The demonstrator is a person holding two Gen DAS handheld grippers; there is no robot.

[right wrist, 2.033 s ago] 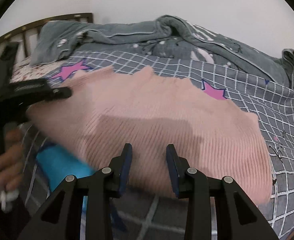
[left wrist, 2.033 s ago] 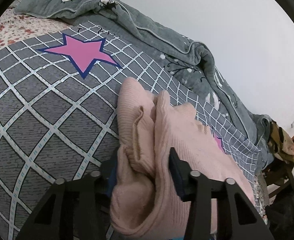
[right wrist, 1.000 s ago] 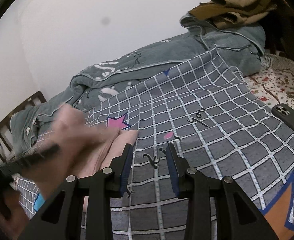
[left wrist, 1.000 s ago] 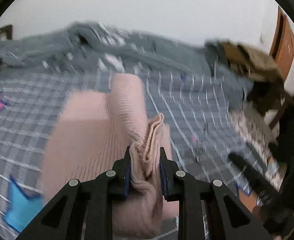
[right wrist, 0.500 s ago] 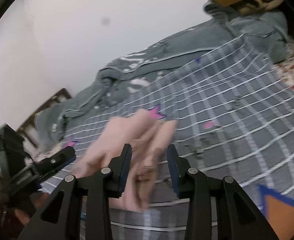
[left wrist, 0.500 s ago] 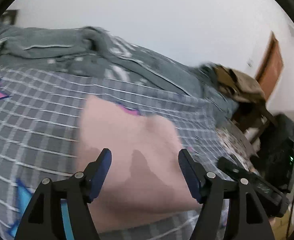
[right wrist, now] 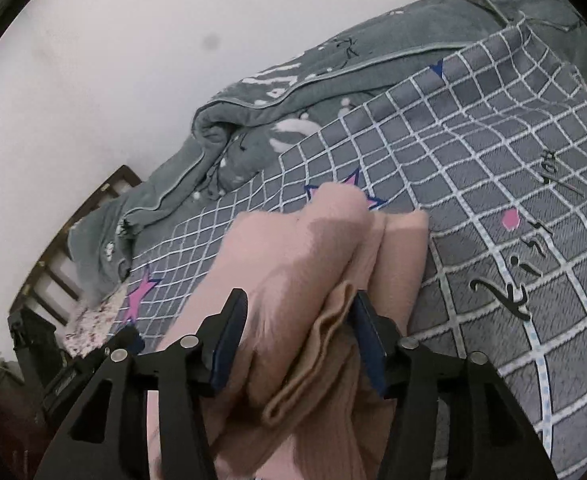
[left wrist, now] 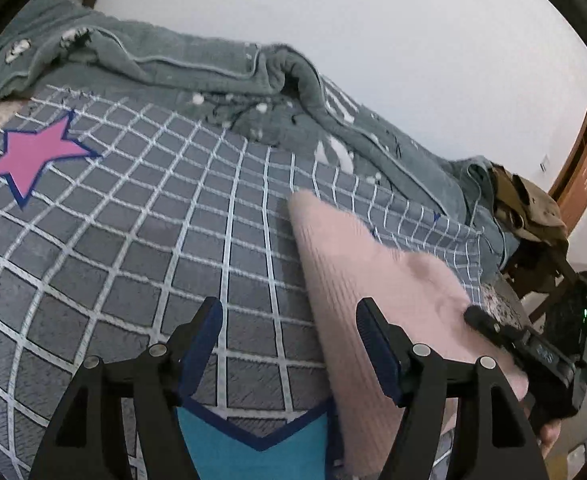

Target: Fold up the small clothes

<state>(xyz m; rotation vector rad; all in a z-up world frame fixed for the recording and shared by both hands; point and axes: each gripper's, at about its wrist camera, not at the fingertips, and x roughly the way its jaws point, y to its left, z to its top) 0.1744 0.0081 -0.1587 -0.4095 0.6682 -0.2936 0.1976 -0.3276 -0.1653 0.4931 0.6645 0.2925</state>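
A pink ribbed knit garment point(left wrist: 373, 300) lies folded on the grey grid-patterned bedspread point(left wrist: 133, 240). My left gripper point(left wrist: 289, 340) is open and empty, held above the bedspread just left of the garment. In the right wrist view the garment point(right wrist: 313, 264) bunches up between the fingers of my right gripper point(right wrist: 299, 332). Its jaws stand wide around the folds, and I cannot tell if they press on the cloth. The right gripper also shows in the left wrist view point(left wrist: 521, 344), at the garment's right edge.
A rumpled grey quilt point(left wrist: 213, 72) runs along the far side of the bed by the white wall. A chair with brown clothes point(left wrist: 533, 208) stands at the right. A dark headboard point(right wrist: 77, 232) is at the left.
My left gripper let go of the garment, opened wide and moved off to its left. My right gripper came in over the garment's folded edge with its jaws spread wider.
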